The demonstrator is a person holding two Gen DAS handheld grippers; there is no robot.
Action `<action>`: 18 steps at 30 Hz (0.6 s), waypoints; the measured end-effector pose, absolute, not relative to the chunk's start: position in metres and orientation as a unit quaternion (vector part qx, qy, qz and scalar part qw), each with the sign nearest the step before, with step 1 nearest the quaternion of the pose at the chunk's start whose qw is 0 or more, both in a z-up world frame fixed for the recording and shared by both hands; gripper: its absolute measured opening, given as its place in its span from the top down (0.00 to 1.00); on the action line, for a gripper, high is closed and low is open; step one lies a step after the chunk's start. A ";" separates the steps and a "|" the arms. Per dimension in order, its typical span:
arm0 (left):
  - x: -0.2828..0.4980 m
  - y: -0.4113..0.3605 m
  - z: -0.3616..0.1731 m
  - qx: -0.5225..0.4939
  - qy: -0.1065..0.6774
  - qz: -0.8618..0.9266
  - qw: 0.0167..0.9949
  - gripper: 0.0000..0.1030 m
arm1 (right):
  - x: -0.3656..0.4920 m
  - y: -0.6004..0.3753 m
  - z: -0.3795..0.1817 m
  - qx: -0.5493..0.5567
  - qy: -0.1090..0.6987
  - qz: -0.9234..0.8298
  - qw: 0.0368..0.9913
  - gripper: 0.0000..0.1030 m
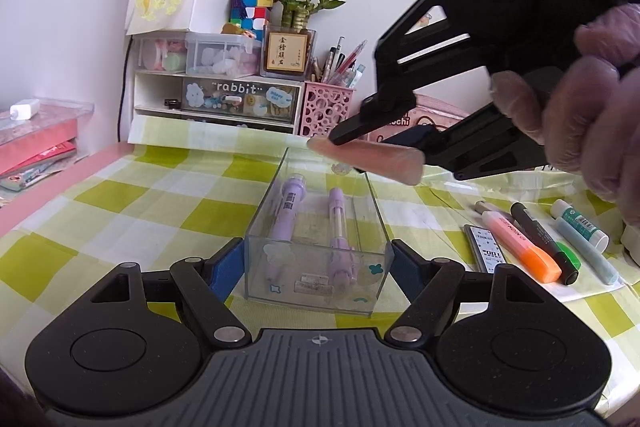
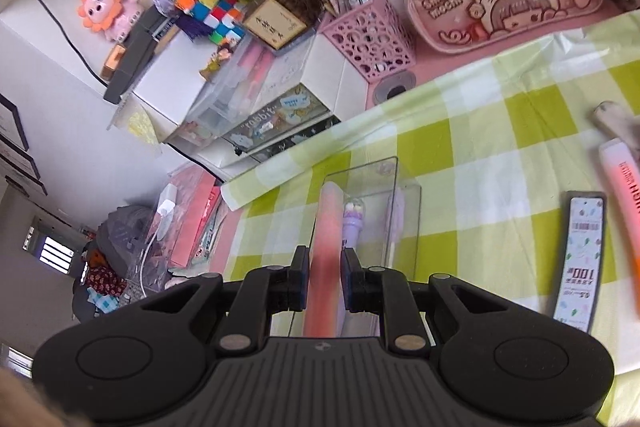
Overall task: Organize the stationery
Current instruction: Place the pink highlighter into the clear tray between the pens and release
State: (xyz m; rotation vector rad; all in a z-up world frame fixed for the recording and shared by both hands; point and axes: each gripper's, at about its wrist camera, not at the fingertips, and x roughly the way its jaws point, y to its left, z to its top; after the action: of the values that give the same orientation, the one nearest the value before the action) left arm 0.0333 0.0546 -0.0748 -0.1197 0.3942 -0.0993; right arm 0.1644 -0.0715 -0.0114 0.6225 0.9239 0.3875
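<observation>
Left gripper (image 1: pixel 318 259) clamps the near end of a clear rectangular plastic tray (image 1: pixel 376 203), which stands on the green-and-white checked tablecloth (image 1: pixel 132 195) and holds two lilac pens (image 1: pixel 286 215) lying lengthwise. Right gripper (image 2: pixel 324 267), jaws narrow, holds a salmon-pink eraser-like bar (image 1: pixel 372 157) tilted in the air above the tray's far end. Toward the tablecloth's right edge lie a grey lead-refill case (image 1: pixel 486 249), a pink-and-orange highlighter (image 1: pixel 520 245), a black green-capped marker (image 1: pixel 546 243) and a glue stick (image 1: pixel 580 221).
</observation>
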 end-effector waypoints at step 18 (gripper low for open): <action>0.034 0.056 -0.074 -0.064 0.197 -0.051 0.977 0.27 | 0.199 -0.009 -0.013 0.122 0.491 0.082 0.859 0.85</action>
State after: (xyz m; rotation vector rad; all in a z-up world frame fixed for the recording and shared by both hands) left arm 0.0339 0.0565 -0.0743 -0.1281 0.3964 -0.1033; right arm 0.1986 -0.0093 -0.0129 0.2559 1.0314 0.1729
